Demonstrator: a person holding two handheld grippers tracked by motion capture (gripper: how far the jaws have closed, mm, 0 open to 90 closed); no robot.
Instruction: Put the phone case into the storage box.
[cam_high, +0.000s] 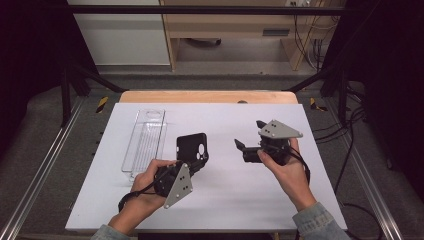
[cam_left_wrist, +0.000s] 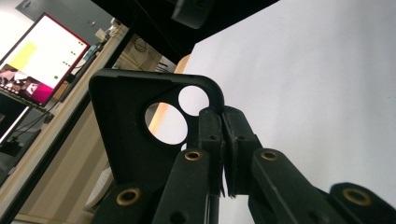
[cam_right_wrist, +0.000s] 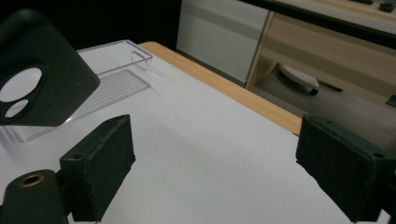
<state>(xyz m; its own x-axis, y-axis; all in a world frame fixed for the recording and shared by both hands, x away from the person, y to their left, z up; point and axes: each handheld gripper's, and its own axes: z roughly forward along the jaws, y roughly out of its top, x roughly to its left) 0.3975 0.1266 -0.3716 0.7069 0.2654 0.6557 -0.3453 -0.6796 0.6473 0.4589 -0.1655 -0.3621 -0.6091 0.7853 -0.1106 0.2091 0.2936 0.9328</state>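
— High view: where do we find the phone case (cam_high: 191, 148)?

— Right of the clear tray (cam_high: 145, 142), pinched upright by our left hand-held gripper (cam_high: 192, 165).

— Right gripper view?

— Our right hand-held gripper (cam_right_wrist: 215, 163) gapes wide, empty; case lies leftward.

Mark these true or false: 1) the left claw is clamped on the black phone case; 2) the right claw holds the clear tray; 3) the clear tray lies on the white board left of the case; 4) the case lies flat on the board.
1) The left claw is clamped on the black phone case: true.
2) The right claw holds the clear tray: false; its jaws stand wide apart, holding nothing.
3) The clear tray lies on the white board, left of the case: true.
4) The case lies flat: false; it is held up, on edge.
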